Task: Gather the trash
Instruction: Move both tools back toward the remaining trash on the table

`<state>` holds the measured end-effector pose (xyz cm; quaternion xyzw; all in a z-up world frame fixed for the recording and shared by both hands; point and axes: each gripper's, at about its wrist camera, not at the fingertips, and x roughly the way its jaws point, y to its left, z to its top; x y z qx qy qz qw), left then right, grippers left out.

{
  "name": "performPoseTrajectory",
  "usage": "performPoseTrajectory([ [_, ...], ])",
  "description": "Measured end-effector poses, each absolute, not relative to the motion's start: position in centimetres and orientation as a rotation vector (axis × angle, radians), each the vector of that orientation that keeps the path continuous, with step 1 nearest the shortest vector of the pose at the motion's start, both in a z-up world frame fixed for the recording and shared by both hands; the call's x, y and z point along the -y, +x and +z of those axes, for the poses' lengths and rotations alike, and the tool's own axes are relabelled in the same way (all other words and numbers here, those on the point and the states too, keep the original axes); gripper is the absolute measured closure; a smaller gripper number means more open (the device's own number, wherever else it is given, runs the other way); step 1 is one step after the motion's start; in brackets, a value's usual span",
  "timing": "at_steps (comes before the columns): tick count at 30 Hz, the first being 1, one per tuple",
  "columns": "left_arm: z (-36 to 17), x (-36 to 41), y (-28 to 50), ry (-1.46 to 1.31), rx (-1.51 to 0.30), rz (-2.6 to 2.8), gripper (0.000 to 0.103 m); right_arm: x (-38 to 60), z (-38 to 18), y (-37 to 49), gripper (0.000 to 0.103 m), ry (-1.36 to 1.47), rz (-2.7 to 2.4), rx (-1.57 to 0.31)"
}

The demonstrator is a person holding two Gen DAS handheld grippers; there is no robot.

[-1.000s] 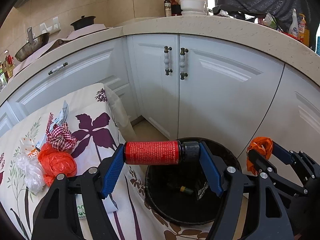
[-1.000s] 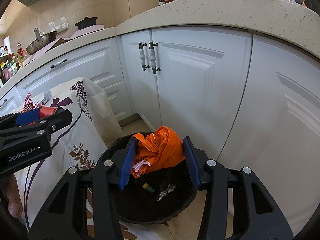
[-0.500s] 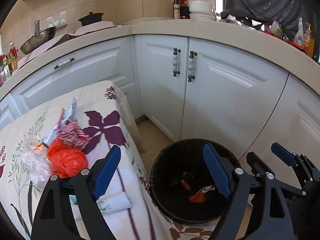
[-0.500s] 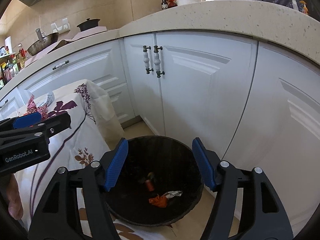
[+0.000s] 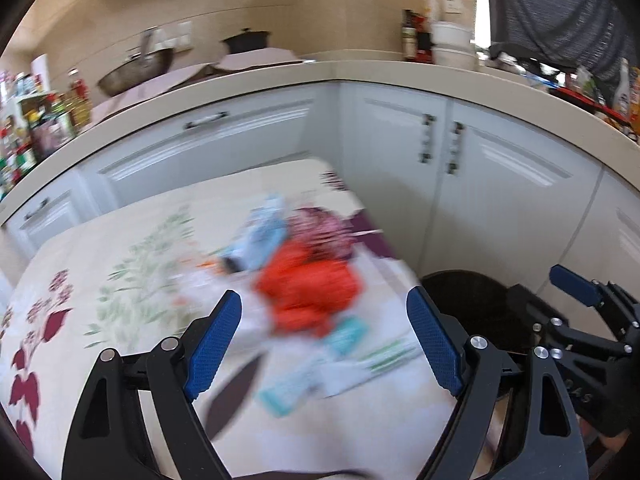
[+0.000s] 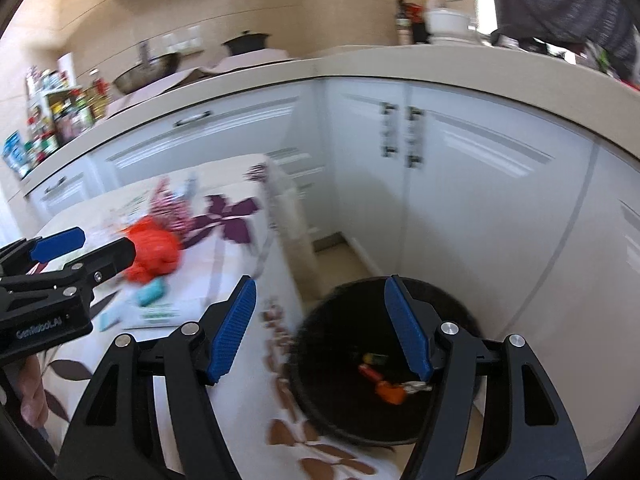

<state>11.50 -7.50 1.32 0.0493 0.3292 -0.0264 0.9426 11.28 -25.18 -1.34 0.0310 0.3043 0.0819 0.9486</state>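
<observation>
Left gripper [image 5: 324, 340]: fingers spread wide, nothing between them. They have just been opening further and the gap is empty. Right gripper [image 6: 320, 328]: fingers apart at a moderate width, also empty, also just opened.

Nearest remaining rubbish, left wrist view: a teal and white flat packet [image 5: 308, 364] lies on the desk [image 5: 120, 240] just ahead of the left fingers, low in the gap between them. Its long axis runs roughly from 7 to 1 o'clock, so it sits skewed to the finger line rather than square across it. The view is blurred, so its edges are uncertain.

Next out, at 12 o'clock from the left fingers: the red plastic bag [image 5: 308, 284], bunched, no clear long axis, touching the packet. Beyond it, at about 12 to 1 o'clock, the red-and-white checked wrapper [image 5: 320, 228]; at 11 o'clock a pale blue wrapper [image 5: 260, 236]. All form one cluster.

Right wrist view: the same pile sits at about 10 o'clock, well off the right fingers' line, with the left gripper standing between. The black bin [image 6: 384, 360] lies under the right fingers at 1 o'clock, on the floor beside the desk; small red and orange scraps show at its bottom.

Judgement: the left gripper is nearer and better aligned; the red bag straight ahead is the likely next pick.
</observation>
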Motion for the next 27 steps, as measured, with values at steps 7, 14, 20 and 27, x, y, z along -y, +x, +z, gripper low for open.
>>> performPoseTrajectory([
  [7, 1.3, 1.3, 10.6, 0.069, -0.675, 0.063, 0.021, 20.4, -1.1, 11.1, 0.038, 0.015, 0.247, -0.645],
  [14, 0.5, -2.4, 10.1, 0.03, -0.693, 0.111, 0.021, 17.3, -1.4, 11.2, 0.027, -0.043, 0.274, -0.684],
  [20, -0.2, -4.2, 10.0, 0.002, -0.714, 0.121, 0.021, 16.0, -2.2, 12.0, 0.021, -0.064, 0.277, -0.732],
  [27, -0.5, -5.3, 10.1, -0.019, -0.725, 0.127, 0.021, 15.2, -2.4, 12.8, 0.018, -0.094, 0.269, -0.751],
])
